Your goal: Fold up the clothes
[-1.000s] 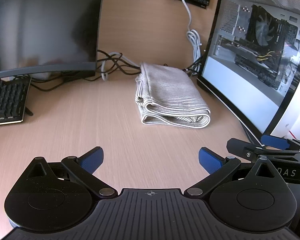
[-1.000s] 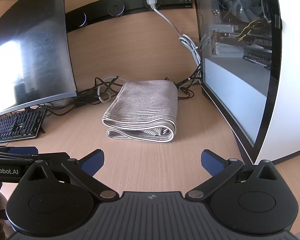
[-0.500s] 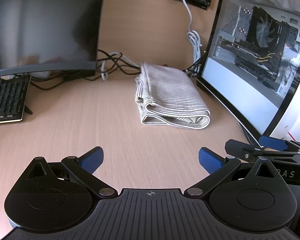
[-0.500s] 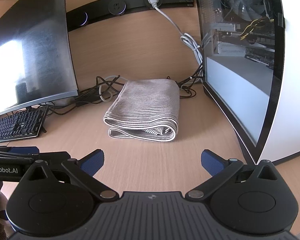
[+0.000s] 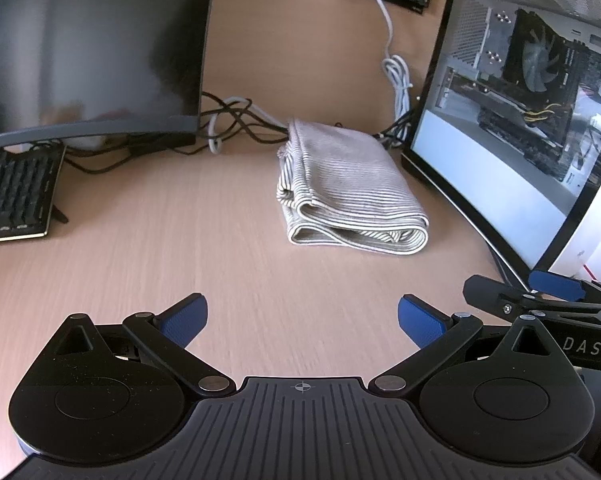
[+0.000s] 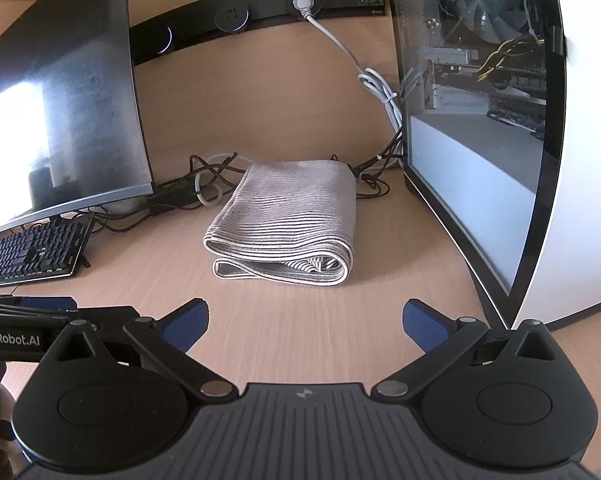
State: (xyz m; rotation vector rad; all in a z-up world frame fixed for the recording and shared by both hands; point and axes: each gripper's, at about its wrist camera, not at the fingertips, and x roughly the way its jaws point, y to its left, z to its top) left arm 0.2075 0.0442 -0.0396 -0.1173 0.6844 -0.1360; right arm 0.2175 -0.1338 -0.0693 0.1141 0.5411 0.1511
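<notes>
A grey striped garment (image 5: 348,192) lies folded into a compact bundle on the wooden desk, near the back, between the monitor and the PC case. It also shows in the right wrist view (image 6: 288,220). My left gripper (image 5: 302,316) is open and empty, held above the desk in front of the bundle. My right gripper (image 6: 305,318) is open and empty, also short of the bundle. Neither touches the cloth. The right gripper's fingers (image 5: 556,285) show at the right edge of the left wrist view.
A curved monitor (image 5: 88,48) and black keyboard (image 5: 12,196) stand at the left. A glass-sided PC case (image 5: 516,112) stands at the right. Tangled cables (image 5: 236,124) lie behind the bundle. Bare desk (image 5: 204,240) lies between grippers and cloth.
Both grippers have shifted very slightly; the view of the bundle barely changes. Both stay open and empty. The folded garment has not moved.
</notes>
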